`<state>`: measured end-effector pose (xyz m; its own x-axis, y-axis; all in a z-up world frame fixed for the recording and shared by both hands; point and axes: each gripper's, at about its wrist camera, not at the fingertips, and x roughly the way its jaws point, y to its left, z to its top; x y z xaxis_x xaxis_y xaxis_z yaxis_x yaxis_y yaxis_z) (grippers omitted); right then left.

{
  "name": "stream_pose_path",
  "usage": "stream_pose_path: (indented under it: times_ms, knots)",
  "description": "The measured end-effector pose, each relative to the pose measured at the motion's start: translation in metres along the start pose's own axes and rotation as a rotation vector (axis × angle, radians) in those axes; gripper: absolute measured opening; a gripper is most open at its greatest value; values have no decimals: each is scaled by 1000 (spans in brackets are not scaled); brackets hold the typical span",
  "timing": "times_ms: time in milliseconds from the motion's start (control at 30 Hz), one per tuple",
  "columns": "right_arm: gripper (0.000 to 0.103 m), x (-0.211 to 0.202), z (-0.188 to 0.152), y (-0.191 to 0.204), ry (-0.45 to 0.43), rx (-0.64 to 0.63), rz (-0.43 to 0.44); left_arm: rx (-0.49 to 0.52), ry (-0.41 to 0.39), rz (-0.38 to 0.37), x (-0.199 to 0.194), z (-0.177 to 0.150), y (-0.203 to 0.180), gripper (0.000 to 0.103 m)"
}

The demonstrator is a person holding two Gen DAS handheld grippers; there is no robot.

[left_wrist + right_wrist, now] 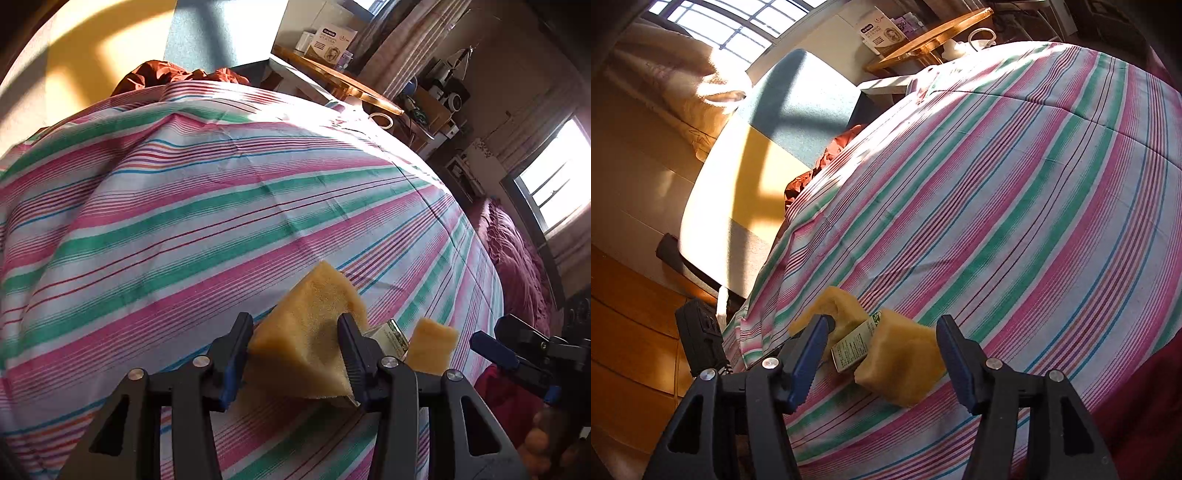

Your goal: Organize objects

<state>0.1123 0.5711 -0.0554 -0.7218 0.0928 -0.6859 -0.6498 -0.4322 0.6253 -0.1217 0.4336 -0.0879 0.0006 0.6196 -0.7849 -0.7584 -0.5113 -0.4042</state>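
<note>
A big yellow sponge (306, 332) sits tilted on the striped bedsheet (221, 206), and my left gripper (295, 325) is shut on it, the right pad denting its side. Behind it lies a small printed box (393, 334), then a smaller yellow sponge (432, 345). My right gripper (513, 365) hovers open just right of that smaller sponge. In the right wrist view the right gripper (884, 321) stands open over the smaller sponge (905, 363) and the box (851, 347), not pressing either. The big sponge (834, 304) shows beyond the left finger.
A rust-red cloth (177, 75) is bunched at the bed's far edge. A wooden table (343, 83) with cartons stands past it. A maroon blanket (517, 266) lies on the right near a window (554, 177). Wooden floor (624, 332) runs beside the bed.
</note>
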Motion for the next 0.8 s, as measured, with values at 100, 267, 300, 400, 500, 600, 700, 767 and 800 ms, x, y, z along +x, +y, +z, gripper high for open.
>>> stream_pose_path:
  times_ms: [100, 267, 300, 400, 500, 600, 700, 767, 800]
  knots:
    - [62, 4, 0, 0, 20, 0, -17, -27, -47, 34, -26, -13, 5, 46]
    - [62, 19, -2, 0, 90, 1, -55, -37, -117, 98, -68, -38, 9, 46]
    - [62, 20, -3, 0, 94, 0, -60, -35, -130, 109, -75, -44, 9, 46]
    - [65, 23, -4, -1, 109, -1, -77, -34, -159, 142, -95, -61, 8, 46]
    - [67, 25, -4, -2, 113, 3, -102, -44, -183, 160, -113, -77, 9, 46]
    - [68, 31, -4, -4, 138, 13, -137, -72, -206, 164, -131, -92, 12, 46]
    - [73, 40, -5, -5, 166, 20, -166, -84, -231, 179, -149, -106, 16, 46]
    - [76, 49, -7, -5, 197, 22, -155, -89, -252, 196, -161, -116, 18, 47]
    - [76, 54, -9, -4, 215, 19, -156, -93, -264, 203, -168, -120, 19, 47]
